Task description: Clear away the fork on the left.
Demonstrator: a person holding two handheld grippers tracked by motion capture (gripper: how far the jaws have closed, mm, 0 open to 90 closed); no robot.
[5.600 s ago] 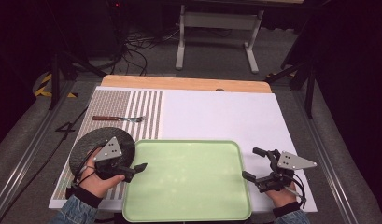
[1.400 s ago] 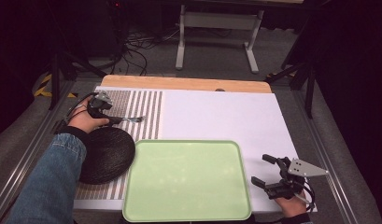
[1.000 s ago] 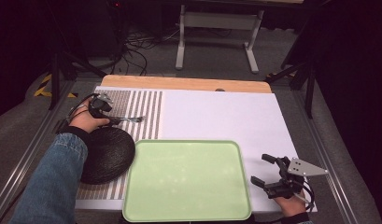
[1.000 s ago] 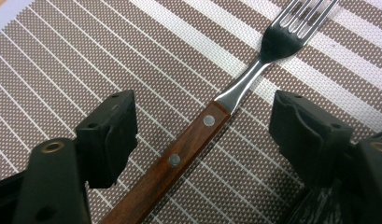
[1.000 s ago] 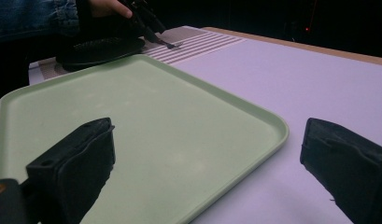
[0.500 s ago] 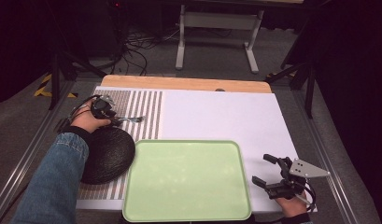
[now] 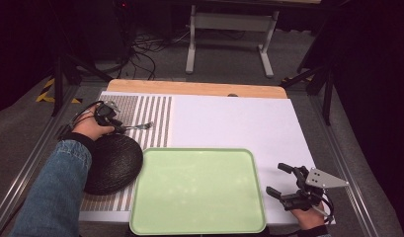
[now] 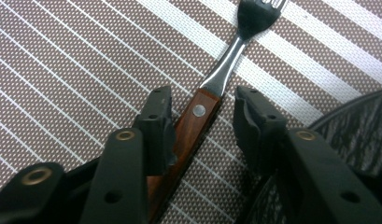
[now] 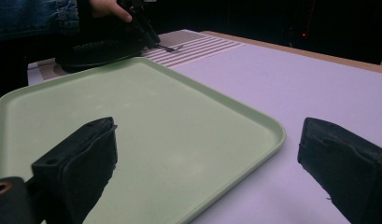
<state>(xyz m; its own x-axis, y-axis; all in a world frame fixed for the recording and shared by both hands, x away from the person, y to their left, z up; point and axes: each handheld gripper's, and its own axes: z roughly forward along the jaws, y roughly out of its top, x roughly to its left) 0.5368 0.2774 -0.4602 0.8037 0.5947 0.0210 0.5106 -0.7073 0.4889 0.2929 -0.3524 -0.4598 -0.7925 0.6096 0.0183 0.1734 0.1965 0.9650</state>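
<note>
The fork (image 8: 212,100) lies flat on the striped mat (image 8: 76,60), and our left claw (image 8: 202,121) is spread open with one jaw on each side of the brown wooden handle, not pinching it yet. If we squeeze while one jaw sits closer than the other, the thin handle could slide sideways or twist out, or bump the black plate (image 7: 113,163) just beside it. Our right claw (image 7: 287,183) waits wide open near the green tray (image 7: 197,190).
</note>
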